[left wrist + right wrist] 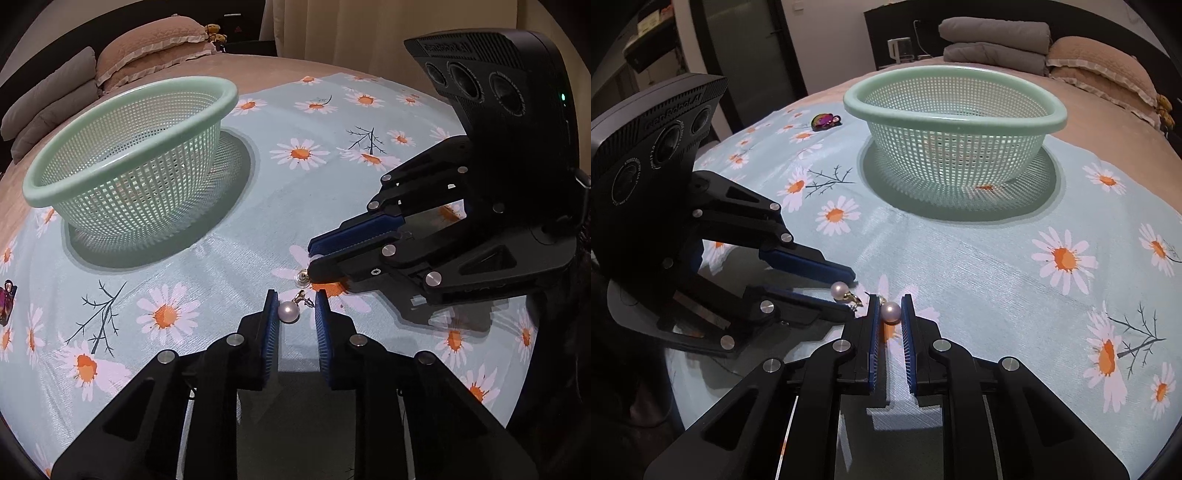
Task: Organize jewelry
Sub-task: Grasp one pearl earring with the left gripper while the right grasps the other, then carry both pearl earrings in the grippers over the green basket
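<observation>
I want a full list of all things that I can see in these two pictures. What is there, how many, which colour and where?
basket: 1, pale green mesh, on the cloth, far side
cloth: 1, light blue with white and orange daisies, spread on the bed
first pearl earring: 1, white with gold hook, on the cloth between the left jaws
second pearl earring: 1, white, between the right jaws
brooch-like piece: 1, shiny purple, near the cloth's edge
pillow: 1, beige, behind the basket
folded blankets: 2, grey, stacked beside the pillow
left gripper: 1, black, jaws open around the first pearl
right gripper: 1, black, jaws closed on the second pearl
</observation>
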A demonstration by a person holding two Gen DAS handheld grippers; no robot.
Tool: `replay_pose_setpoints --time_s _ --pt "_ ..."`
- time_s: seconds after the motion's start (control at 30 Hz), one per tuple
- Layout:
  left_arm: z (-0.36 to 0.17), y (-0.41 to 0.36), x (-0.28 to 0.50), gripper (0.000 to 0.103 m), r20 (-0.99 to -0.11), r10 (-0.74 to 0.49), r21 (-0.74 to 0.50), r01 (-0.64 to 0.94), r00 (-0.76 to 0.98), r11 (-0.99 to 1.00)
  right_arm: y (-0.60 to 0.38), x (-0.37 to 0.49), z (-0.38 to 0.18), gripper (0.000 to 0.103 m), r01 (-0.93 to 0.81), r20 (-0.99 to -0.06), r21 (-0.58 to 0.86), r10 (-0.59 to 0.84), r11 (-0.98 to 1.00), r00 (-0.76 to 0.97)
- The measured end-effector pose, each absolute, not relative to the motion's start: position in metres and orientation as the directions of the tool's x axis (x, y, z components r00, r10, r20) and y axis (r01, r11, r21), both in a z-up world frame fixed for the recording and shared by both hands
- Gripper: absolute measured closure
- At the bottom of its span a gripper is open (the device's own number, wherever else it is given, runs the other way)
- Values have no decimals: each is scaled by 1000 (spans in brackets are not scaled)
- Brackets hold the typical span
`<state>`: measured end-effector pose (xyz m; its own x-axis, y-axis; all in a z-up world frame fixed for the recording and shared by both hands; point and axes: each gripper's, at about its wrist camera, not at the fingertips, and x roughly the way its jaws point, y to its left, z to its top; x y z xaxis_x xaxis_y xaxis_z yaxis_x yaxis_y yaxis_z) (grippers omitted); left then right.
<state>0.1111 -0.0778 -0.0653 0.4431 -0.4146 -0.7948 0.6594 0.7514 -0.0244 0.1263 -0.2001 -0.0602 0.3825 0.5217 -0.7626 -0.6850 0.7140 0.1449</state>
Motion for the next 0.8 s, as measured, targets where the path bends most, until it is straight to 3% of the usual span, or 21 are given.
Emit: replay_pose_setpoints --time_s 0.07,0.13,0.53,0.8 --pt "-66 -79 111 83 -798 -406 -18 656 445 754 -206 127 -61 92 -673 -763 148 516 725 389" --pt "-66 -80 109 91 -801 -408 -24 657 438 754 -210 127 -61 92 -666 -762 152 516 731 392" --pt "-63 -90 99 91 -814 -287 29 529 505 848 -212 115 -60 92 -640 -757 136 496 757 425" --pt "-58 -79 96 91 -813 -261 23 477 520 878 -227 99 -58 92 -609 -710 256 573 751 408"
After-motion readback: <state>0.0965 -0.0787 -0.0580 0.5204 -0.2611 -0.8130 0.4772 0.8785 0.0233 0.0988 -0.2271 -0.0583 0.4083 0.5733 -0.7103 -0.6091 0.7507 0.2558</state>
